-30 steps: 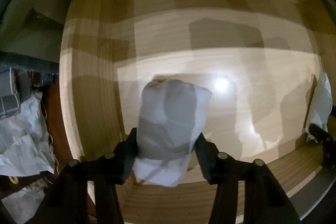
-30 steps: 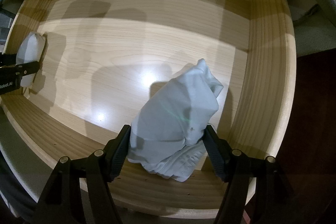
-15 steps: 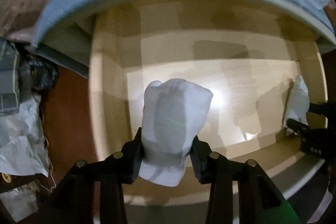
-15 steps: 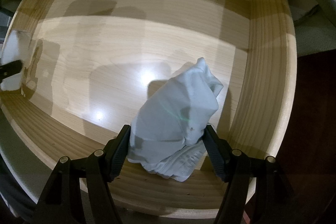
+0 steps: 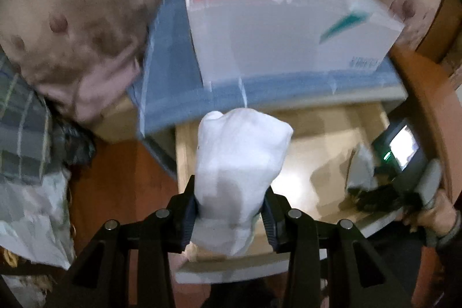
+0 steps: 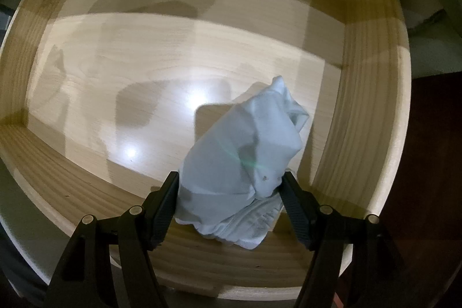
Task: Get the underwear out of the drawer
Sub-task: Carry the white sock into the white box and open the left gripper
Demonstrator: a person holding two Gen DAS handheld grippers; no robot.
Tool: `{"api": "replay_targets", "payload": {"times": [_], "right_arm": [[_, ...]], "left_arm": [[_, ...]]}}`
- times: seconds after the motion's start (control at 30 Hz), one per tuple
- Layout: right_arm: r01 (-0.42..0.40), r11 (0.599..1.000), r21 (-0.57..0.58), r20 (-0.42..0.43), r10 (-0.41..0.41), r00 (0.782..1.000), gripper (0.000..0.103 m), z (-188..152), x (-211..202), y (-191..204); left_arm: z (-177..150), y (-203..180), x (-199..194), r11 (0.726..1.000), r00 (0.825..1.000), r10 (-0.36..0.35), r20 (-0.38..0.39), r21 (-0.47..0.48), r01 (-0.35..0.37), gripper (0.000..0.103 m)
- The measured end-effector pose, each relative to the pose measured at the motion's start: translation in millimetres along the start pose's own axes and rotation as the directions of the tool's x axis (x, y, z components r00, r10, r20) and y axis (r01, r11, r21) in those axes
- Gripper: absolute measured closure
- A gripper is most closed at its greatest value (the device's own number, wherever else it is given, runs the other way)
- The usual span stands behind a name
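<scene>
Pale wooden drawer (image 6: 86, 94), lit from above, standing open under a blue-edged top (image 5: 288, 82).

Left hand-held gripper (image 5: 231, 214): half closed, pads pressing both sides of a white underwear bundle (image 5: 239, 163), lifted clear above the drawer's left front corner. Judged out already.

Right hand-held gripper (image 6: 231, 201): about half open, clamped on a second white underwear bundle (image 6: 245, 158), low inside the drawer near its right front corner. Not yet out; whether resting on the floor, hard to tell.

Left to do: raising that second bundle over the front wall. No other garment visible inside.

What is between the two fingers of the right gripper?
A folded white underwear, pinched inside the wooden drawer, seen in the right wrist view.
</scene>
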State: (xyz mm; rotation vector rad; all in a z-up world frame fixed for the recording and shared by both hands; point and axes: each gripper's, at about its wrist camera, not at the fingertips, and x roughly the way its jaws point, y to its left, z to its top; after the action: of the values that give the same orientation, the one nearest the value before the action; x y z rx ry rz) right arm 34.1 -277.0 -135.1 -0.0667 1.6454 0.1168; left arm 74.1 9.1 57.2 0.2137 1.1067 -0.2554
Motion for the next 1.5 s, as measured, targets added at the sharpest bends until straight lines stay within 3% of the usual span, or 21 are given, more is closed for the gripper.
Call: {"api": "replay_targets", "payload": {"times": [0.17, 0.4, 0.77, 0.83, 1.23, 1.5], "right_arm": [[0.007, 1.000, 0.004, -0.004, -0.007, 1.000, 0.036, 2.9, 0.9, 2.6], [0.011, 1.000, 0.006, -0.005, -0.011, 1.000, 0.036, 8.0, -0.5, 8.2], [0.010, 1.000, 0.007, -0.001, -0.010, 1.000, 0.036, 7.7, -1.0, 8.3], [0.009, 1.000, 0.009, 0.000, -0.009, 1.000, 0.036, 7.2, -0.4, 8.0], [0.010, 1.000, 0.007, -0.001, -0.010, 1.000, 0.036, 7.9, 0.6, 6.8], [0.012, 1.000, 0.006, -0.003, -0.012, 1.000, 0.036, 9.2, 0.3, 7.7]], "left_arm": [[34.8, 1.0, -55.0, 1.000, 0.977, 0.020, 0.212, -0.002, -0.020, 0.063], [92.0, -6.0, -75.4, 1.000, 0.946, 0.027, 0.324, -0.002, -0.028, 0.063], [150.6, -21.2, -32.5, 0.998, 0.956, 0.055, 0.287, 0.019, -0.063, 0.063], [158.3, -23.3, -18.6, 0.998, 0.966, 0.049, 0.255, 0.018, -0.056, 0.062], [173.7, -37.2, 36.1, 0.994, 0.982, 0.098, 0.163, 0.034, -0.105, 0.058], [179.1, -31.9, 38.1, 0.998, 0.990, 0.064, 0.129, 0.007, -0.065, 0.054]]}}
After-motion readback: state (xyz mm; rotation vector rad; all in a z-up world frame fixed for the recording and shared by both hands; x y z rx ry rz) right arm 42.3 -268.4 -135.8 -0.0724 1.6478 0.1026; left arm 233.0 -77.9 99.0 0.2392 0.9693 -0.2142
